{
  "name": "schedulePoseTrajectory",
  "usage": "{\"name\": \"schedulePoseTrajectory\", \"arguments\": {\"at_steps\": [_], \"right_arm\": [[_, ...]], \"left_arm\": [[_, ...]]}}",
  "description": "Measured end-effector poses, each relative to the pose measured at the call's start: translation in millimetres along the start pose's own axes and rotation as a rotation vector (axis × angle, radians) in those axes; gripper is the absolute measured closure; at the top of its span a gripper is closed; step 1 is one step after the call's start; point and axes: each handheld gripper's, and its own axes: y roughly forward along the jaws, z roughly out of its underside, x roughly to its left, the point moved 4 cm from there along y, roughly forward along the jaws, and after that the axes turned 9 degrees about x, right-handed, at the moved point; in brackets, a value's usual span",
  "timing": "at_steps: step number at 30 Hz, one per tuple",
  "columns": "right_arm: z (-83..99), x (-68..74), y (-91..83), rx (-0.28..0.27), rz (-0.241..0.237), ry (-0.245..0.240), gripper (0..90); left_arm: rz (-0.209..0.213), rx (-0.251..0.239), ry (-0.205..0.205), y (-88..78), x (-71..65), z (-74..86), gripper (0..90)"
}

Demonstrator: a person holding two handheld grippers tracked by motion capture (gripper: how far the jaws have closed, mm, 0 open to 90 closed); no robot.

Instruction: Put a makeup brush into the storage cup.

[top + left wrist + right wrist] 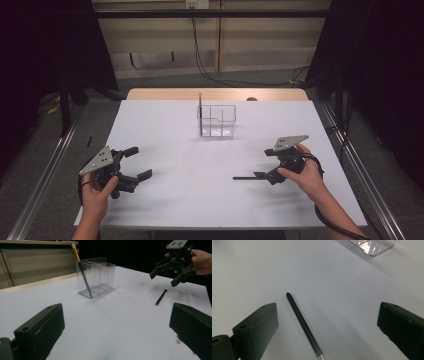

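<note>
White sheeting covers the desk (200,200), with a strip of pale wood showing at its far edge, and dark curtains close in the room on both sides. Beyond, at twelve o'clock, grey floor runs to a light wall where cables trail down.

Toward twelve o'clock on the desk stands a clear organizer (217,121) with several compartments. One brush (82,272), gold-handled with a pale tip, already leans in its left-hand compartment, so I judge that part of the sorting done.

What is left is the black pen-like stick (246,177), lying flat on the sheet at about four o'clock, well apart from the organizer. The right gripper (262,175) hangs just above its near end, jaws spread wide on either side of it and holding nothing; in the right gripper view the stick (303,325) lies between the jaws, untouched. The grasp, lift and drop into the organizer all remain.

The left gripper (137,170) waits at eight o'clock, jaws also wide apart and empty.
</note>
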Motion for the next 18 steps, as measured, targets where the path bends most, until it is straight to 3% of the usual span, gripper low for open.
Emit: {"name": "schedulePoseTrajectory", "arguments": {"at_steps": [9, 11, 18], "right_arm": [[1.5, -2.8, 3.3, 0.187, 0.007, -0.053, 5.7], [1.9, -1.9, 3.5, 0.228, 0.004, -0.044, 6.7], [2.1, -1.6, 2.8, 0.321, 0.009, -0.058, 8.8]], "left_arm": [[0.004, 0.000, -0.003, -0.2, 0.5, 0.2, 0.0], [0.004, -0.001, -0.004, 0.0, 0.3, 0.0, 0.0], [0.002, 0.003, -0.007, 0.6, 0.1, 0.2, 0.0]]}}
